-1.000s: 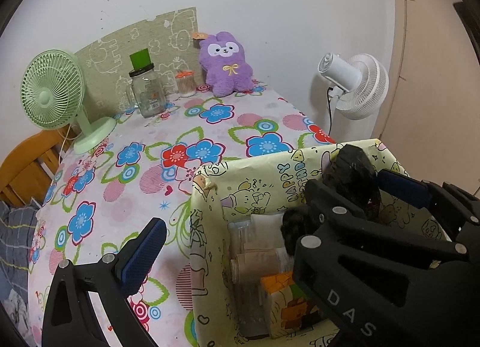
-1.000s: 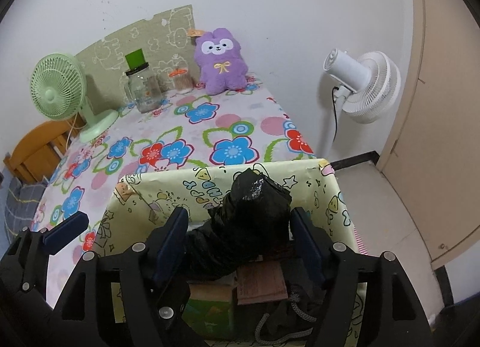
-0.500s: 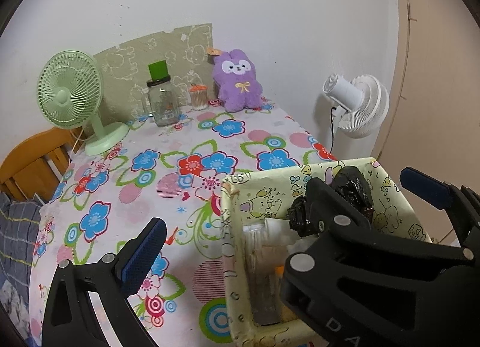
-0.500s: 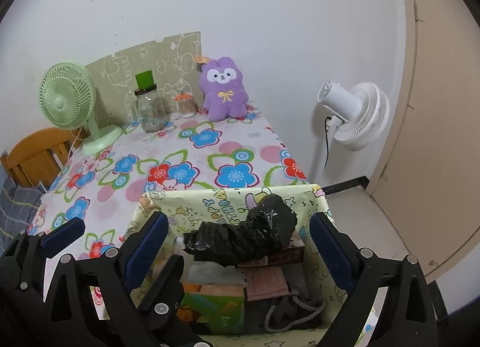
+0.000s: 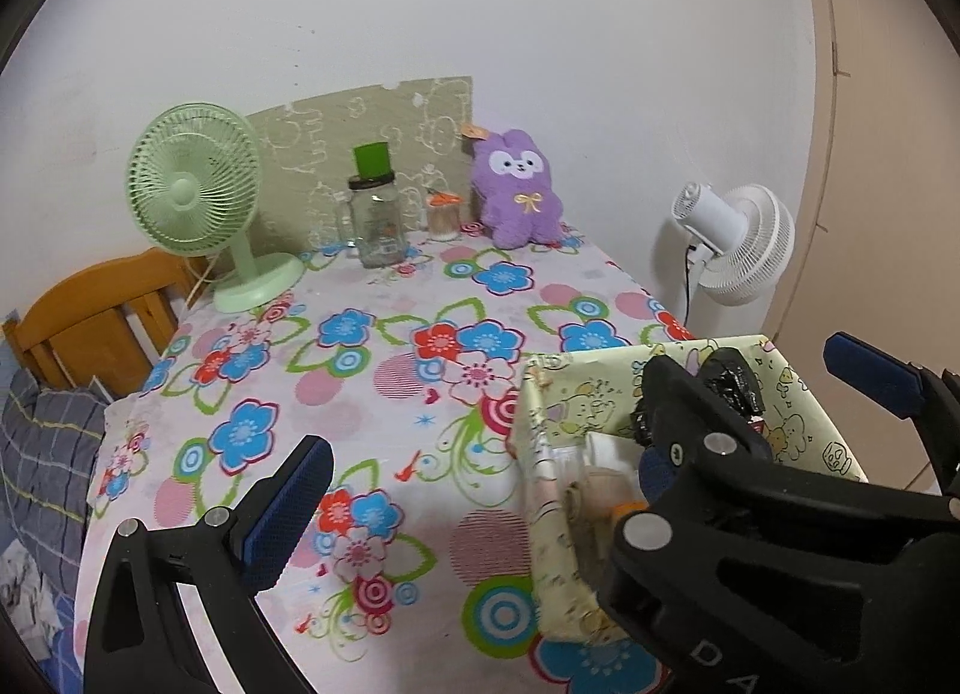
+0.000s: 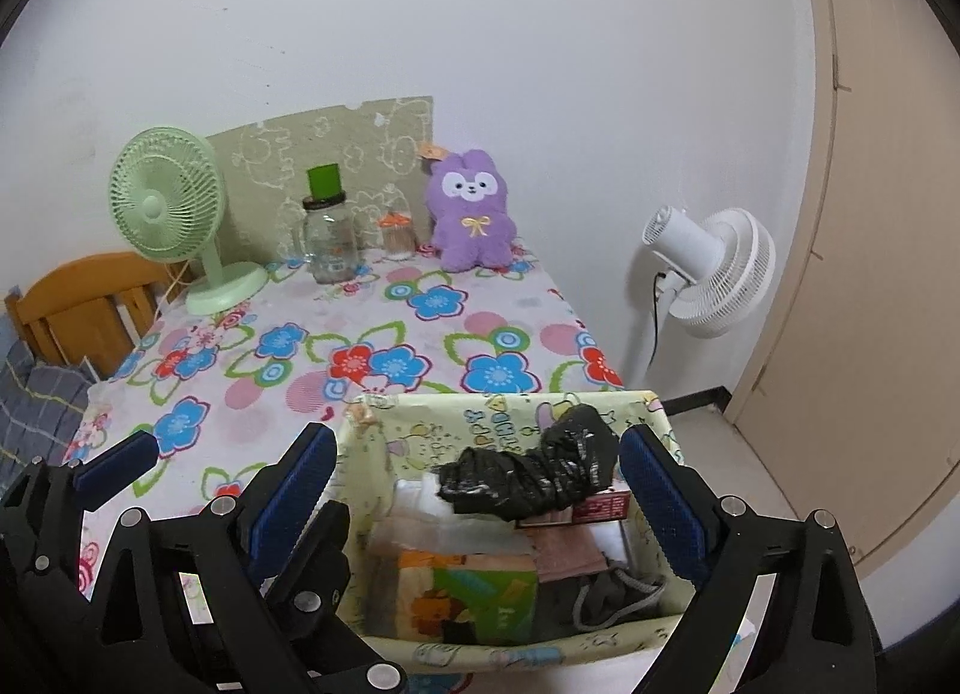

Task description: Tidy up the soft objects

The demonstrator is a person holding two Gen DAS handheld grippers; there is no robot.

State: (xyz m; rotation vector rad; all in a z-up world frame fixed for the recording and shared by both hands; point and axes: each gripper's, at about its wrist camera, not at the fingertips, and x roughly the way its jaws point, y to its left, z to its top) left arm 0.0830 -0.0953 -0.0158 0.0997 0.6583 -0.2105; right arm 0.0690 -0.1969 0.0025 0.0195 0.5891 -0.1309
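Note:
A pale yellow cartoon-print storage box (image 6: 498,424) stands at the table's near right corner, also in the left wrist view (image 5: 558,394). A crumpled black plastic bag (image 6: 534,478) lies on top of its contents, over tissue packs and a green-orange packet (image 6: 474,592). My right gripper (image 6: 474,490) is open and empty above the box, pads either side of it. My left gripper (image 5: 576,424) is open and empty, spanning the box's left wall. A purple plush bunny (image 6: 474,214) sits against the far wall.
A green desk fan (image 6: 174,208), a glass jar with green lid (image 6: 330,238) and a small orange-lidded jar (image 6: 399,235) stand at the table's back. A white floor fan (image 6: 708,268) stands right of the table. A wooden chair (image 6: 72,304) is left.
My right gripper has opened, let go of the black bag into the box and pulled back up. My left gripper has also drawn back.

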